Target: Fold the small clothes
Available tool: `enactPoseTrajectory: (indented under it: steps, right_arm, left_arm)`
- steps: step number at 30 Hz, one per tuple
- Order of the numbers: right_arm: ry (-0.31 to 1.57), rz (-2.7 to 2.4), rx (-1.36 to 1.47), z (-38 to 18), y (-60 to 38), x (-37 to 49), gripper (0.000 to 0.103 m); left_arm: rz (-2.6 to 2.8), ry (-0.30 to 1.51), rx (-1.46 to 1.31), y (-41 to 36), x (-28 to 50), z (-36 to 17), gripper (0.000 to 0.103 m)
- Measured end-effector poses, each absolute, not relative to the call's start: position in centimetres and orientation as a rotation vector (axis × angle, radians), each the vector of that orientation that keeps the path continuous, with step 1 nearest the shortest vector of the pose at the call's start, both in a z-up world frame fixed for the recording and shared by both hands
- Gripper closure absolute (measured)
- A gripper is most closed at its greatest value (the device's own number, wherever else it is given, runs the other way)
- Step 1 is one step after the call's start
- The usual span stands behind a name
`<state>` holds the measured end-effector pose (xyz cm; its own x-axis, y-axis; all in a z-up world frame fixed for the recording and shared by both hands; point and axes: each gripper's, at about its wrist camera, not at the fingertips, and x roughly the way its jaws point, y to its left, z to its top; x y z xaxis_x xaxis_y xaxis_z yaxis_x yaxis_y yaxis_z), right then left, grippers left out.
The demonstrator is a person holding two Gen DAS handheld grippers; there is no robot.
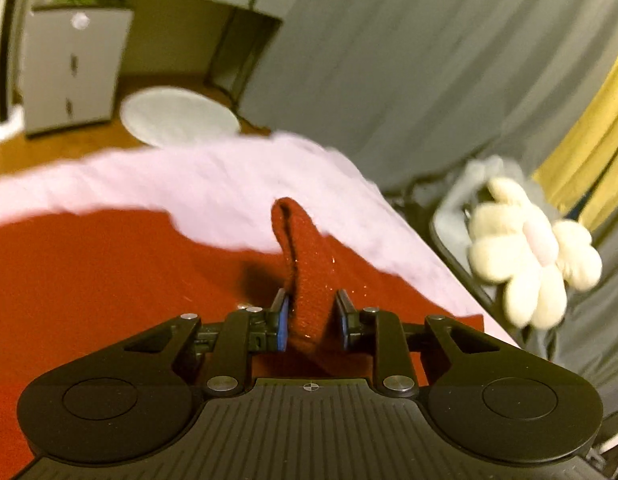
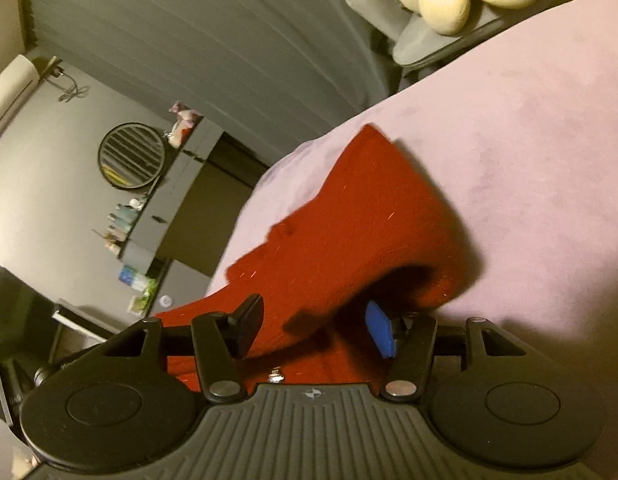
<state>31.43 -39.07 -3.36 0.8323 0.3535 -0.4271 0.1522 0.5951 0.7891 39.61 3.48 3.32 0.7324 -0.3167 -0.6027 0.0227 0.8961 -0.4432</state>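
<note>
A red knitted garment (image 1: 89, 280) lies spread on a lilac cover (image 1: 213, 188). In the left wrist view a raised fold of the garment stands up between the pads, and my left gripper (image 1: 312, 316) is shut on it. In the right wrist view the same red garment (image 2: 349, 220) bunches up ahead of my right gripper (image 2: 315, 330). Its jaws stand wide apart with cloth lying between them. The blue pad (image 2: 379, 332) on the right side is clear of the fabric, with shadow in the gap.
The lilac cover (image 2: 529, 140) ends at an edge on the far side. Past it a cream plush toy (image 1: 525, 248) sits on a grey chair before grey curtains (image 1: 409, 60). A white round stool (image 1: 181, 114) and a grey cabinet (image 1: 69, 64) stand on the wooden floor.
</note>
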Motion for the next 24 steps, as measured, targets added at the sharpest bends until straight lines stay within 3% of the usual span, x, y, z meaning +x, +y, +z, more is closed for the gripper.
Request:
enactPoseTrajectory:
  steps: [6,11,15,16,20,24]
  right_arm:
    - [0.627,0.192,0.945,-4.3,-36.9,32.6,0.050]
    - [0.644,0.142,0.891,-5.3,-35.3,33.9,0.070]
    - [0.632,0.114,0.840,-5.5,-34.5,34.5,0.072]
    - [0.633,0.104,0.823,-5.6,-34.4,34.6,0.079]
    - [0.632,0.052,0.681,-5.5,-33.6,35.0,0.091]
    - [0.602,0.035,0.566,-5.2,-32.5,34.8,0.092]
  left_arm:
    - [-0.051,0.738,-0.346,8.9,37.1,2.4,0.077]
    - [0.034,0.785,-0.331,12.0,36.8,-0.1,0.075]
    - [0.038,0.800,-0.398,12.8,37.3,-1.4,0.071]
    - [0.040,0.805,-0.405,12.9,37.6,-1.8,0.071]
    - [0.033,0.777,-0.415,13.1,37.5,-1.7,0.080]
    - [0.038,0.719,-0.336,11.7,38.0,-0.9,0.084]
